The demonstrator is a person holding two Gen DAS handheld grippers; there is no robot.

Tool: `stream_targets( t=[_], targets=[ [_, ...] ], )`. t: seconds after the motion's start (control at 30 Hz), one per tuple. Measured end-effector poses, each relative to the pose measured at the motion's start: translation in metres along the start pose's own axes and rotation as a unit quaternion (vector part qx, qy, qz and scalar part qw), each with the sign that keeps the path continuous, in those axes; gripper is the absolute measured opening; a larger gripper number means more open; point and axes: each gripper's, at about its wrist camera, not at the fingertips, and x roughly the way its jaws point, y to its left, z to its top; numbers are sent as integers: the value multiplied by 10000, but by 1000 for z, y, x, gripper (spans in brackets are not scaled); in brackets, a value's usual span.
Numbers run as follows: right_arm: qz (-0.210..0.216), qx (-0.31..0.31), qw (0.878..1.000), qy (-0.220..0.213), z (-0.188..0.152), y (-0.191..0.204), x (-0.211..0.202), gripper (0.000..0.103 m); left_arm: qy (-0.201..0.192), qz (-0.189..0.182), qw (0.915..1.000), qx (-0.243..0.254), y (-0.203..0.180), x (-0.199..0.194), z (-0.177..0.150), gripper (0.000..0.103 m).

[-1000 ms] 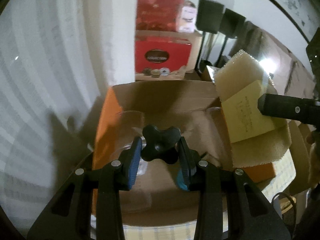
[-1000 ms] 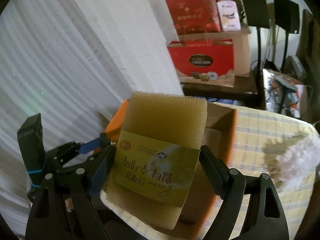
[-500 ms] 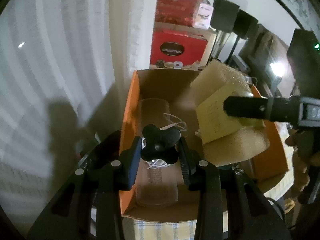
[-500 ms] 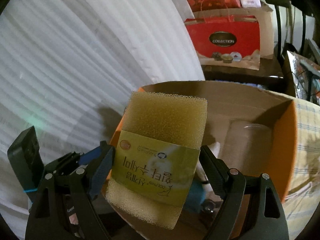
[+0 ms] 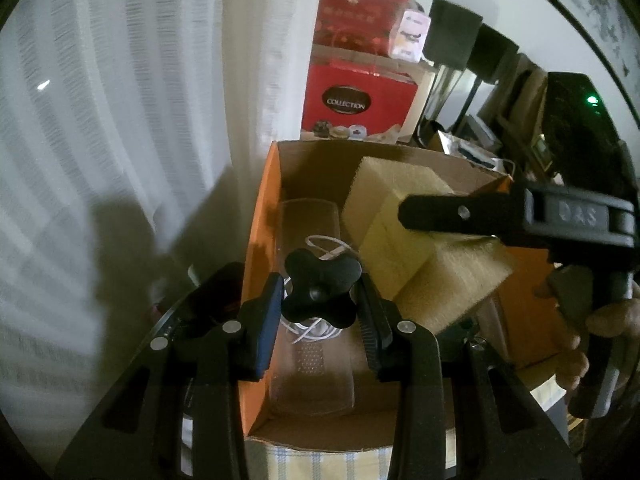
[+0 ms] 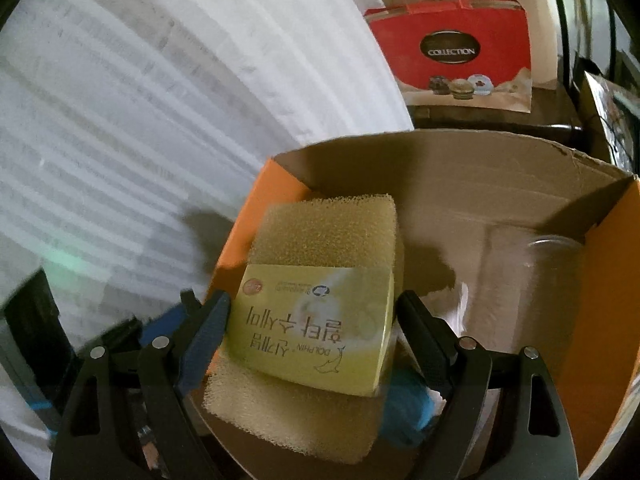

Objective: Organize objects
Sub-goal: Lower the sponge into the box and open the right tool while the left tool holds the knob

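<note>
An orange cardboard box (image 5: 256, 240) (image 6: 608, 280) stands open under both grippers. My left gripper (image 5: 318, 312) is shut on a black four-lobed knob (image 5: 320, 290), held above the box's left half. My right gripper (image 6: 312, 332) is shut on a yellow sponge (image 6: 324, 240) with a yellow paper label; in the left wrist view the sponge (image 5: 432, 268) hangs over the box's right half. A clear plastic cup (image 5: 308, 224) (image 6: 532, 280) lies on its side in the box with a white cable (image 5: 328, 248) on it.
A white curtain (image 5: 120, 120) hangs to the left of the box. Red gift boxes (image 5: 356, 104) (image 6: 452, 52) stand behind it, with dark stands (image 5: 452, 36) to the right. A checked tablecloth (image 5: 320, 464) lies under the box. A person's hand (image 5: 592, 328) grips the right tool.
Both grippers came forward and down over the box, so its inside now shows. The sponge moved in over the box's right half. Both grips are unchanged.
</note>
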Motion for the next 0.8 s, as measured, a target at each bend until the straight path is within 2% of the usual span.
stream_targets(
  t=[0.27,0.33,0.4,0.43,0.63,0.8],
  targets=[
    [-35,423,9991,65,9,-18,19,86,7,-12,10000,42,-4,1,2,34],
    [-182,452,9988,50,11,-22,21,86,6,-20,10000,42,-4,2,2,34],
    [-700,242,9972,-80,12,-21,18,87,2,-34,10000,50,-6,1,2,34],
    [-785,162,9967,-106,12,-20,17,88,-1,-46,10000,62,-8,2,3,34],
    [-426,157,9990,-31,15,-20,0,91,-10,-120,9997,191,-24,1,6,34],
    [-593,-102,9981,-156,13,-16,-33,92,-38,-222,9993,304,-41,1,9,34]
  ],
)
